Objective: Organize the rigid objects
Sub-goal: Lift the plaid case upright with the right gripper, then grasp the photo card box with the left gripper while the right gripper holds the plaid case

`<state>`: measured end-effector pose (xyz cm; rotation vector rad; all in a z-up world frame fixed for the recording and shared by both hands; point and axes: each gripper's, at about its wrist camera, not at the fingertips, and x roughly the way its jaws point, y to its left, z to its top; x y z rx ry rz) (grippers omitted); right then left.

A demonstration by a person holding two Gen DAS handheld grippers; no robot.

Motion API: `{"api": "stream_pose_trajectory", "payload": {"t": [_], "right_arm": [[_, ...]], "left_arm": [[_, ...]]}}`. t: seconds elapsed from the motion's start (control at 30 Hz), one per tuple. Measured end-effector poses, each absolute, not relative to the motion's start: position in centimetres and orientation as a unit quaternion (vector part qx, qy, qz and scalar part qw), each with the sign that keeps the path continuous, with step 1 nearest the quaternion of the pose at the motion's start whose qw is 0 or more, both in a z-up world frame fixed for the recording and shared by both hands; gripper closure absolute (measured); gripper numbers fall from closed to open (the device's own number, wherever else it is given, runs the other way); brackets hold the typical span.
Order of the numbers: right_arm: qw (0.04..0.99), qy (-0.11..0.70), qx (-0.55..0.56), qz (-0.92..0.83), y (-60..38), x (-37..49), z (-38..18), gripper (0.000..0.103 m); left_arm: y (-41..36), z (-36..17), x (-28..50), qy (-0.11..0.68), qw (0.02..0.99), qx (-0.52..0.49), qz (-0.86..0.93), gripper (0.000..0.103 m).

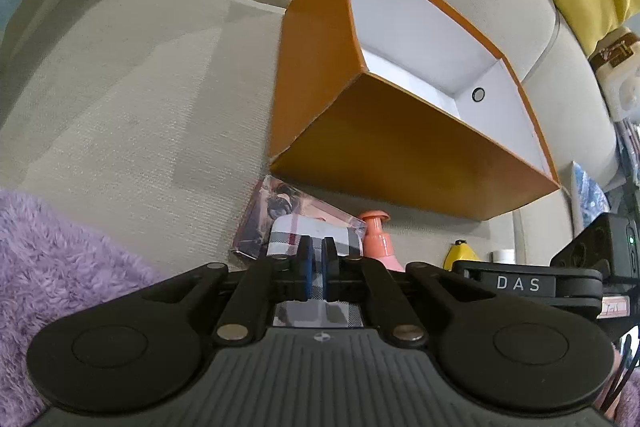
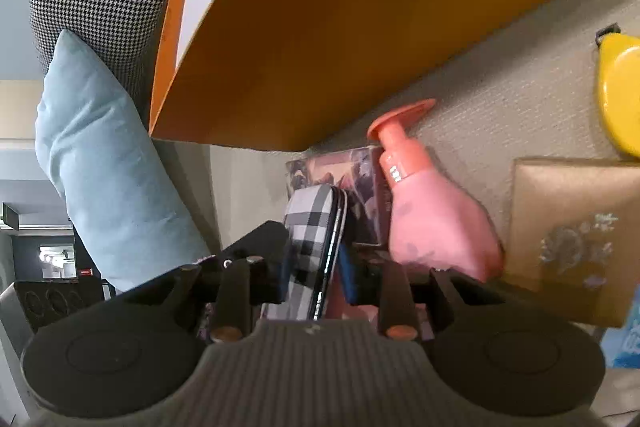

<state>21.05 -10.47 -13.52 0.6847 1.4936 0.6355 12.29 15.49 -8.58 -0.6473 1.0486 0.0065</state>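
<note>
The orange box point(image 1: 400, 155) sits on the beige sofa seat point(image 1: 120, 107), at 1 o'clock from the left gripper point(image 1: 316, 259) in the left wrist view. Its lining is white, and the visible inside holds nothing but a small round ring point(image 1: 478, 93) on the far wall. The left gripper's jaws are drawn together, only a thin slit between the blue pads, nothing seen clamped; the plaid case point(image 1: 312, 231) lies just beyond and beneath them. In the right wrist view the right gripper point(image 2: 316, 267) has that plaid case point(image 2: 316, 247) standing on edge between its jaws, the pads against both faces, so it is gripped. At 1 o'clock from it, a pink pump bottle point(image 2: 432, 227) lies tilted against a printed flat box point(image 2: 340, 171), both just outside the orange box's point(image 2: 340, 27) near wall. A gold box point(image 2: 572, 235) lies at 3 o'clock, a yellow object point(image 2: 620, 99) at 2 o'clock. A light blue cushion point(image 2: 108, 179) and a houndstooth cushion point(image 2: 92, 3) stand at 10 o'clock.
</note>
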Motion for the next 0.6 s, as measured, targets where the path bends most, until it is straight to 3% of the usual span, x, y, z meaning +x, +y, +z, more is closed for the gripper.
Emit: {"api": "stream_pose_trajectory", "payload": {"t": [0.13,0.27,0.3,0.43,0.6], "right_arm": [[0.668,0.626,0.280,0.289,-10.1,21.1,-11.6,0.086],[0.730,0.581,0.212,0.291,-10.5,21.6,-7.9,0.087],[0.745,0.571,0.187,0.289,-10.5,21.8,-7.1,0.087],[0.790,0.542,0.092,0.270,-10.3,21.5,-5.1,0.087],[0.815,0.525,0.038,0.244,-10.8,21.3,-4.3,0.087]], "left_arm": [[16.1,-7.5,11.5,0.487,0.823,-0.292,0.019,0.096],[16.8,-7.6,11.4,0.513,0.807,-0.291,0.042,0.079],[17.1,-7.8,11.5,0.521,0.800,-0.295,0.049,0.078],[16.7,-8.2,12.5,0.543,0.781,-0.303,0.056,0.056],[15.2,-10.2,14.8,0.584,0.752,-0.298,0.064,0.046]]}}
